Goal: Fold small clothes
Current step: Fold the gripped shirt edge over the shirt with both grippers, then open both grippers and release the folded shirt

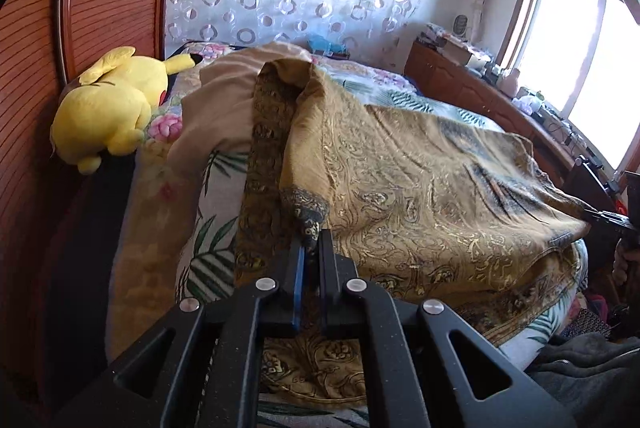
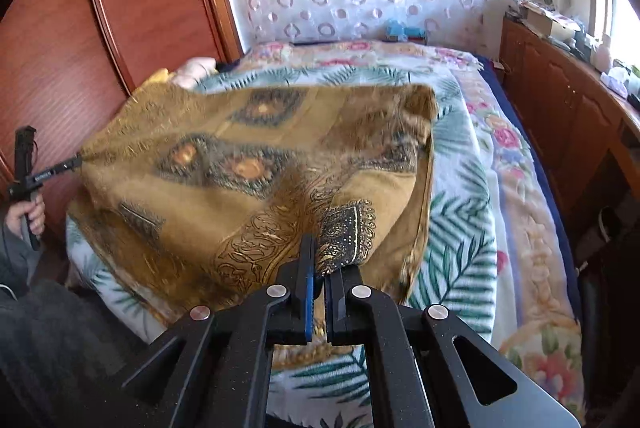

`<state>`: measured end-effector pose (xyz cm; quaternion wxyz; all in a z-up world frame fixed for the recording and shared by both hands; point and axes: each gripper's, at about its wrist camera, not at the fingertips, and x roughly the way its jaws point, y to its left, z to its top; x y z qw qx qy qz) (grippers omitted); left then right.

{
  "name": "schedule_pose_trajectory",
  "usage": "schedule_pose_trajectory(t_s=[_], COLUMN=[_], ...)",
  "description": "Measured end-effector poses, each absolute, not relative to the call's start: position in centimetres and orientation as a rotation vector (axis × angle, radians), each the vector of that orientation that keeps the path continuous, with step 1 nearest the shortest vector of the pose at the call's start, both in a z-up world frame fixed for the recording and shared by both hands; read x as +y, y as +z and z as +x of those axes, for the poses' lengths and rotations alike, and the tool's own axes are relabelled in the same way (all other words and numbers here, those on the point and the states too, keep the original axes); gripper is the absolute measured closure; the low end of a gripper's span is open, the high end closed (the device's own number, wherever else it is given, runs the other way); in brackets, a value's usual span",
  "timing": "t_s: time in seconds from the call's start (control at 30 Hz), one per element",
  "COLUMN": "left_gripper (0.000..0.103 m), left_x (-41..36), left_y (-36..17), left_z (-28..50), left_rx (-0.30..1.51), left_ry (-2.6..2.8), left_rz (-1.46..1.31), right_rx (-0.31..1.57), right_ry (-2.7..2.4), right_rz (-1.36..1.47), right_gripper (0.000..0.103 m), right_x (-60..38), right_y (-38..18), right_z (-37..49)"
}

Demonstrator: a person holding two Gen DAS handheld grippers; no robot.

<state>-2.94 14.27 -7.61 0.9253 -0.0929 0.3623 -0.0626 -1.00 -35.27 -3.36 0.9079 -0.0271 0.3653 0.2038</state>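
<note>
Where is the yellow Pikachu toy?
In the left wrist view, the Pikachu plush lies at the bed's left edge, against the wooden wardrobe, beside the beige cloth.

Left gripper (image 1: 311, 244) up front, jaws pinched tight on a dark patterned corner of the gold cloth (image 1: 420, 180), fingers nearly parallel w/ just fabric between. Right gripper (image 2: 320, 264) same story: jaws clamped on a black-trimmed edge of the cloth, blue pad showing on the left finger. From the right wrist cam, far left, the person's left hand (image 2: 30, 218) wraps the other gripper's handle.
</note>
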Motion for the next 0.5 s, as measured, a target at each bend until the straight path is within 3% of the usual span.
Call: schedule_pose_trajectory(t_s=[0.2, 0.3, 0.4, 0.47, 0.5], left_gripper=[0.083, 0.063, 0.046, 0.025, 0.024], left_x=[14.2, 14.4, 14.1, 13.9, 13.9], left_y=[-7.3, -6.4, -6.0, -6.1, -6.2], left_z=[-3.3, -3.5, -3.7, -3.6, -3.5], left_rx=[0.726, 0.691, 0.675, 0.678, 0.678], left_ry=[-0.109, -0.116, -0.122, -0.125, -0.129], left_rz=[-0.183, -0.189, -0.180, -0.179, -0.181], right_rx=[0.756, 0.721, 0.695, 0.684, 0.681], right_ry=[0.383, 0.373, 0.363, 0.352, 0.355], right_rz=[-0.075, -0.085, -0.099, -0.120, -0.124], right_gripper=[0.090, 0.078, 0.077, 0.077, 0.077], right_x=[-34.2, -34.1, -33.7, -33.2, -33.2], right_y=[-2.0, -1.3, -0.8, -0.6, -0.6], right_z=[0.5, -0.1, -0.2, -0.6, -1.2])
